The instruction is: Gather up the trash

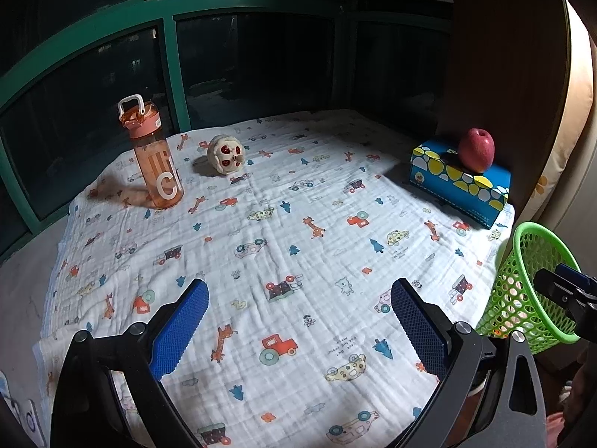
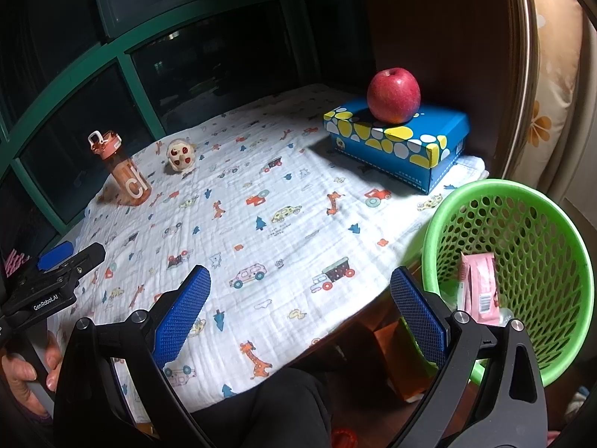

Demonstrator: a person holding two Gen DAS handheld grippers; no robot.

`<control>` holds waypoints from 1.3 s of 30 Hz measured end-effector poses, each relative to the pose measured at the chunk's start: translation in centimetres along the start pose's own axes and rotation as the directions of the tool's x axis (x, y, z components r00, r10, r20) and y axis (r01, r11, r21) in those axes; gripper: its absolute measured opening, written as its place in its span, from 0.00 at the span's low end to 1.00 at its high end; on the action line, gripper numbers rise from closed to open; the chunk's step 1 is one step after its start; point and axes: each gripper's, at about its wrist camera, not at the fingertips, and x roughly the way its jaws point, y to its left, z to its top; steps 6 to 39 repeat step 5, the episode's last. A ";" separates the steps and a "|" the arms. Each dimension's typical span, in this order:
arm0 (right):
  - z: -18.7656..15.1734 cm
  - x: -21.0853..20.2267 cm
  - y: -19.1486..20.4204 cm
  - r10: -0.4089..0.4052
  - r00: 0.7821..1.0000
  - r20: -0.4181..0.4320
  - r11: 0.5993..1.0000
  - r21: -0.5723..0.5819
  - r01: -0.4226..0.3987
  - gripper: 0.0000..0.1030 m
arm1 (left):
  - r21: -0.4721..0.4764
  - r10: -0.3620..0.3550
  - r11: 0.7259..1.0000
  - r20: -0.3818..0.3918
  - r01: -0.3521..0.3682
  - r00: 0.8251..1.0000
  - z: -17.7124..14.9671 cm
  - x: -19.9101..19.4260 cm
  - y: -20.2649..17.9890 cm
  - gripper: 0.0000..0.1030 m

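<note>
Basket green, perforated, pink wrapper inside

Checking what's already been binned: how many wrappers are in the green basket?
1 clearly visible: a pink wrapper inside the green basket, low against its near wall. More may be hidden behind the right tool.

Cloth: soft, matt, crinkled woven cotton, printed, draped over the surface; basket: glossy green perforated plastic, holding a shiny pink wrapper of thin film. Bottle: translucent orange plastic, smooth, with a matt pink cap; box: printed cardboard, smooth, slight sheen; apple: waxy, glossy red skin. Left hand-held gripper and right hand-held gripper: matt black plastic arms, blue fine-textured rubbery pads, metal rivets.
</note>
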 end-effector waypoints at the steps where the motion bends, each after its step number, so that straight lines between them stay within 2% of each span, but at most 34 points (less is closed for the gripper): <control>1: 0.0 0.0 0.1 0.000 1.000 -0.001 1.000 0.000 0.000 0.93 | -0.001 0.000 1.000 -0.001 0.000 1.000 0.0 0.0 0.1 0.92; 39: -0.1 0.2 0.3 0.003 1.000 -0.004 1.000 -0.002 -0.003 0.93 | -0.001 0.004 1.000 -0.004 -0.004 1.000 -0.1 0.2 0.2 0.92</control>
